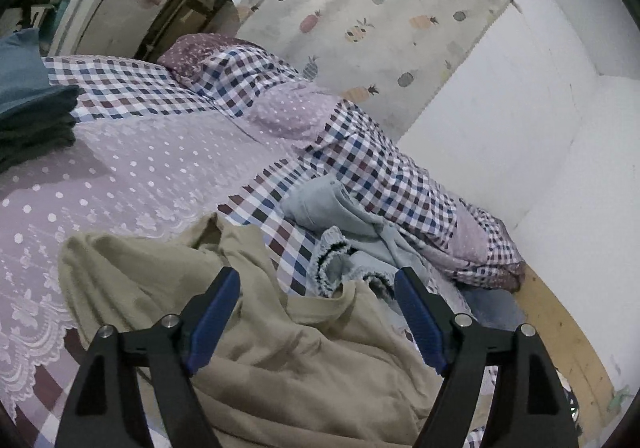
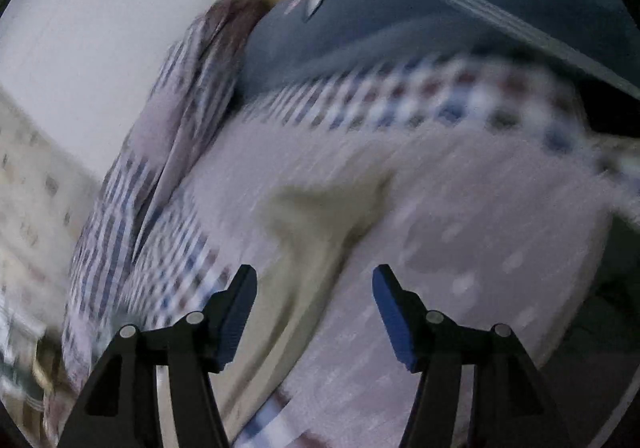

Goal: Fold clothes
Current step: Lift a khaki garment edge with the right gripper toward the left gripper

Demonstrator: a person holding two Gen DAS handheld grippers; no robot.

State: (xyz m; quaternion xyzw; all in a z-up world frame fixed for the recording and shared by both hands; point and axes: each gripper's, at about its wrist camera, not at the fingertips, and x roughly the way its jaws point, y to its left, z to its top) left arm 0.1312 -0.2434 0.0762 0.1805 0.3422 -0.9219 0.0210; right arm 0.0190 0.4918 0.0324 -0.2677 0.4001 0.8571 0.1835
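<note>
A beige garment (image 1: 256, 336) lies crumpled on the bed, close under my left gripper (image 1: 318, 278). That gripper is open, its blue pads apart above the cloth with nothing pinched between them. Beyond it lies a light blue garment (image 1: 344, 232) with frilled edges. The right wrist view is blurred. There my right gripper (image 2: 314, 276) is open above a strip of the beige garment (image 2: 316, 216) that runs across the lilac bedspread (image 2: 480, 208); nothing sits between its pads.
The bed carries a lilac dotted lace cover (image 1: 132, 176) and a rumpled checked quilt (image 1: 360, 156) along the white wall (image 1: 540, 120). Folded dark clothes (image 1: 32, 112) are stacked at the left. A suitcase (image 1: 104, 4) and boxes stand behind. A wooden bed edge (image 1: 560, 328) shows at the right.
</note>
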